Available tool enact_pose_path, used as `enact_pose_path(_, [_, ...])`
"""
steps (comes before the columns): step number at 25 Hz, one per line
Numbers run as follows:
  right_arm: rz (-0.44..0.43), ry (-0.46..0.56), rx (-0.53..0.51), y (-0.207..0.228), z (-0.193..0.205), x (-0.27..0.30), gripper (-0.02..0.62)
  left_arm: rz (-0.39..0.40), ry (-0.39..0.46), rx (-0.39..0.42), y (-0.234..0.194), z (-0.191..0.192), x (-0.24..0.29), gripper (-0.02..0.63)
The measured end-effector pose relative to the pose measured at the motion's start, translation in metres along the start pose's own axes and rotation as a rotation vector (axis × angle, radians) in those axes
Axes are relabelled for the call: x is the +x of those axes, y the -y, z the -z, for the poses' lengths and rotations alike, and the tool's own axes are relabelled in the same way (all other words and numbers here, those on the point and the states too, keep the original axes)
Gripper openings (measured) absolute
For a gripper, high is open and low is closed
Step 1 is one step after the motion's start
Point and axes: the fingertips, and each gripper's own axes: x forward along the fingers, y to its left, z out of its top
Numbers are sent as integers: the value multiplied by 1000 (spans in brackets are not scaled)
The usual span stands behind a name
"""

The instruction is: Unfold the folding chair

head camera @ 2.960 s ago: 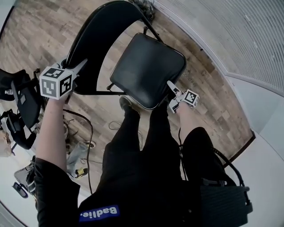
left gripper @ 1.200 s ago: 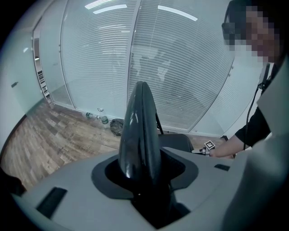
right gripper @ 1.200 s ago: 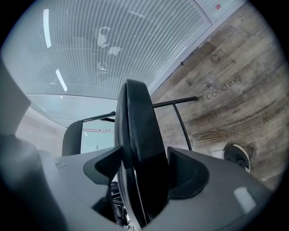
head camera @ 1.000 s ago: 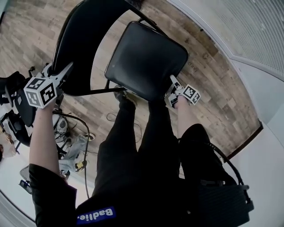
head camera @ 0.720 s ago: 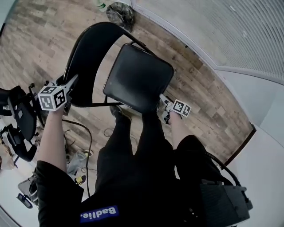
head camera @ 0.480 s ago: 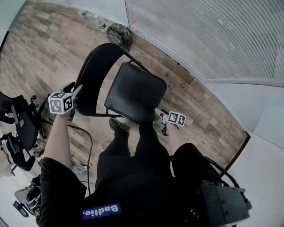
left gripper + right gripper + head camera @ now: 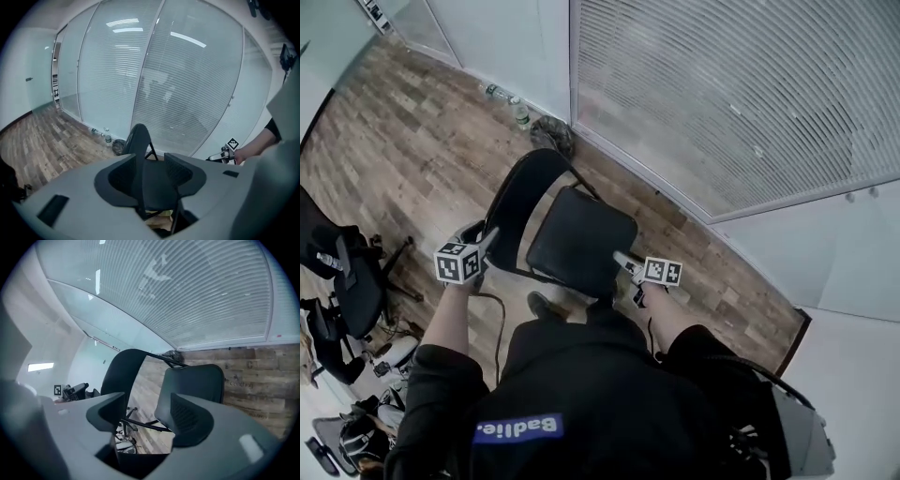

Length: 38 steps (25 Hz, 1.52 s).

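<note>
Folding chair (image 7: 546, 202) is sitting open, probably light, rigid. Left gripper (image 7: 486, 239) is gaping at backrest (image 7: 520, 187), right gripper (image 7: 623, 261) at seat (image 7: 581, 242): sound holds.

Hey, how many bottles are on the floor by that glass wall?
2. The lying bottle is at the foot of the wall. The upright bottle stands nearer the folding chair, beside a dark bundle. Others may be hidden.

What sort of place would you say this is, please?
Most likely an office or meeting room: glass partition walls with horizontal blinds, wood-look plank flooring, and a black swivel office chair standing some way from the folding chair.
</note>
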Motion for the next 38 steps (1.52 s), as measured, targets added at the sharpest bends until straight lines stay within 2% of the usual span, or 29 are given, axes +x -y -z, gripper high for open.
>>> enact_pose_path(6, [-136, -19, -201, -108, -11, 5, 261, 148, 120, -47, 65, -12, -23, 184])
enact_pose_path(10, [-215, -3, -334, -175, -19, 1, 231, 252, 149, -10, 117, -23, -31, 184])
enact_pose_path(12, [-243, 22, -422, -206, -25, -6, 205, 280, 169, 0, 136, -29, -37, 183])
enact_pose_path(16, [-259, 75, -596, -251, -38, -23, 144, 311, 230, 12, 158, -50, -52, 183])
enact_pose_path(21, [-305, 154, -711, -305, -45, -44, 61, 357, 317, 63, 187, -83, -87, 141])
enact_pose_path(26, [-355, 200, -817, -355, -44, -58, 24, 400, 383, 84, 216, -101, -111, 93])
enact_pose_path(30, [-394, 232, -924, -396, -44, -71, 6, 411, 439, 136, 231, -120, -127, 43])
enact_pose_path(34, [-448, 269, -942, -420, -47, -84, 3, 395, 491, 176, 235, -132, -138, 6])
enact_pose_path(38, [-457, 264, -960, -425, -43, -86, 2, 383, 508, 174, 234, -132, -148, 6])
